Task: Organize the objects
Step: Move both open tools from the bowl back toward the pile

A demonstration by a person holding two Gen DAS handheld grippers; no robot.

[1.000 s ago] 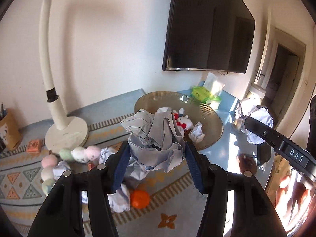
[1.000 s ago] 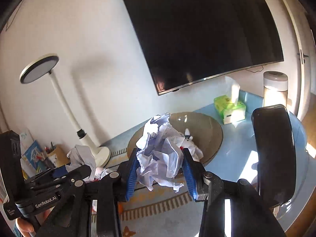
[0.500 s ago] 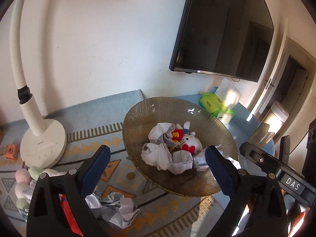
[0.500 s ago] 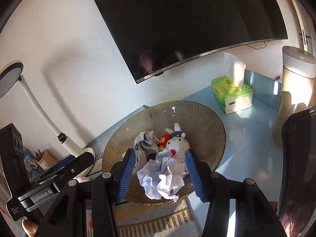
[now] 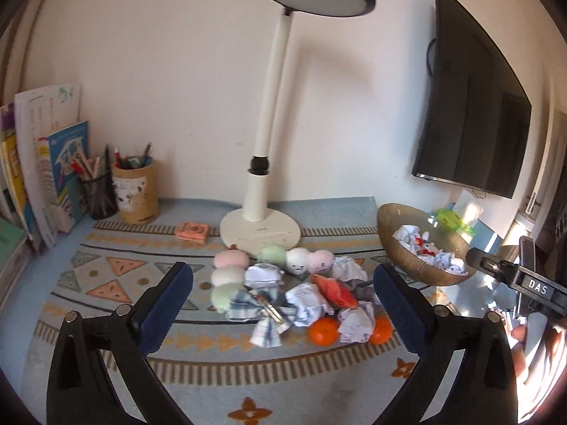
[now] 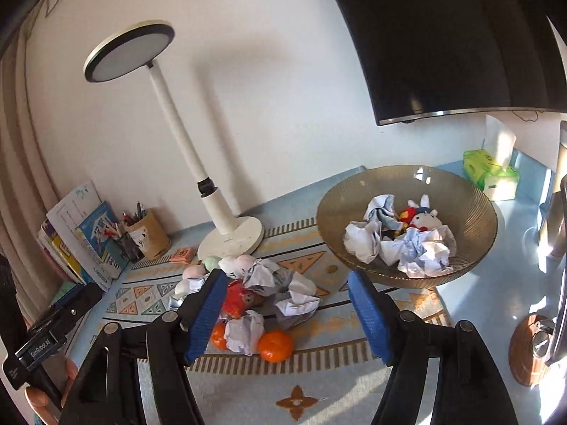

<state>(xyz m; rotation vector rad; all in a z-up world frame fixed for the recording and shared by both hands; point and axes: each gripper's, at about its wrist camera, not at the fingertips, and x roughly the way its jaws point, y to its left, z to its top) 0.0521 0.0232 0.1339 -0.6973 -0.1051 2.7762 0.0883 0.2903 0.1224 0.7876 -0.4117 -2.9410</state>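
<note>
- Moved: both paper wads formerly gripped now lie in bowl [image 6: 460, 194]; cameras swung back to pile
- Left gripper [image 5: 283, 294]: spread wide, empty
- Right gripper [image 6: 287, 304]: opening, empty
- Crumpled paper [image 5: 306, 299]: on mat amid oranges; pinch one wad, avoid neighbours

Lighting: bright daylight from the right; glare on the table [image 6: 514, 248]. Lamp [image 5: 269, 106] shadow on wall. Fisheye bending, dark corners; sharp.

Light-blue desk [image 6: 475, 304] under a patterned mat [image 5: 117, 283], lamp base [image 5: 260, 235], brown bowl [image 6: 471, 212], crumpled papers [image 5: 306, 299], two oranges [image 6: 275, 345], soft toys [image 5: 230, 259], pencil cups [image 5: 136, 191], tissue pack [image 6: 490, 173]
</note>
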